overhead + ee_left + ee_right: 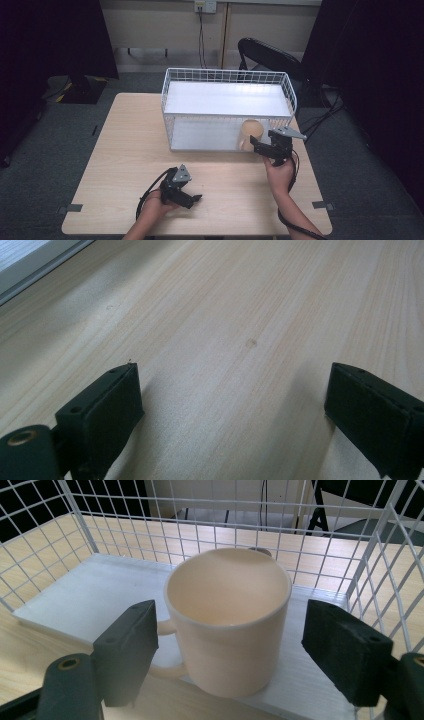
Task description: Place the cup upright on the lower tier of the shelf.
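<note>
Mug (227, 625) inside the wire basket (227, 76), mesh walls crowding it.
My right gripper (230, 645) straddles it, jaws wide, untouching; left gripper (232, 405) gapes empty, low over the worktop (240, 315).

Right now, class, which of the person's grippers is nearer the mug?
Right. The right gripper has its open fingers either side of the mug, while the left gripper sits apart, over bare table.

Lab, black curtains (60, 35), taped floor (70, 208)
</note>
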Action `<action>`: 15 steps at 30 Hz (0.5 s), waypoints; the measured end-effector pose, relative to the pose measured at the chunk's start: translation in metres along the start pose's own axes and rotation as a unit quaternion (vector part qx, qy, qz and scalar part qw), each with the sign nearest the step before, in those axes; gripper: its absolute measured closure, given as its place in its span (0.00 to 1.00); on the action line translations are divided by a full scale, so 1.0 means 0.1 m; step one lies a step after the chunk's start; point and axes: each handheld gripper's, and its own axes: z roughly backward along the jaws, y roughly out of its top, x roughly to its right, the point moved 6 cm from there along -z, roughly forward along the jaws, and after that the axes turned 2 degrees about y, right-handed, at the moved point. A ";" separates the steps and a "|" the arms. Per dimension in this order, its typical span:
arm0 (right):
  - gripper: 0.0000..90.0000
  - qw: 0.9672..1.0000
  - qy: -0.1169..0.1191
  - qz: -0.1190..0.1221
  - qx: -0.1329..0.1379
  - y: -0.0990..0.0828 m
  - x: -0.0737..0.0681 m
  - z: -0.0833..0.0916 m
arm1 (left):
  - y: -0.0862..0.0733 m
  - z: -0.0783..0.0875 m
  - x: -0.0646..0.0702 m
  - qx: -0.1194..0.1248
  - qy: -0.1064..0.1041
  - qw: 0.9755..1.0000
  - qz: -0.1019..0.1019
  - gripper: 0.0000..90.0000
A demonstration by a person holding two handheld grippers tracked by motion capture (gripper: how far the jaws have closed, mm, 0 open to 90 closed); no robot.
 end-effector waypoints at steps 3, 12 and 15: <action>0.23 1.000 -0.003 0.004 -0.003 -0.03 0.00 -0.01 | 0.00 0.00 0.00 0.000 0.000 1.000 0.000 0.09; 0.23 1.000 -0.006 0.018 -0.018 -0.11 -0.01 -0.07 | 0.00 0.00 0.00 0.000 0.000 1.000 0.000 0.09; 0.23 0.999 -0.010 0.023 -0.022 -0.12 -0.02 -0.10 | 0.00 0.00 0.00 0.000 0.000 1.000 0.000 0.09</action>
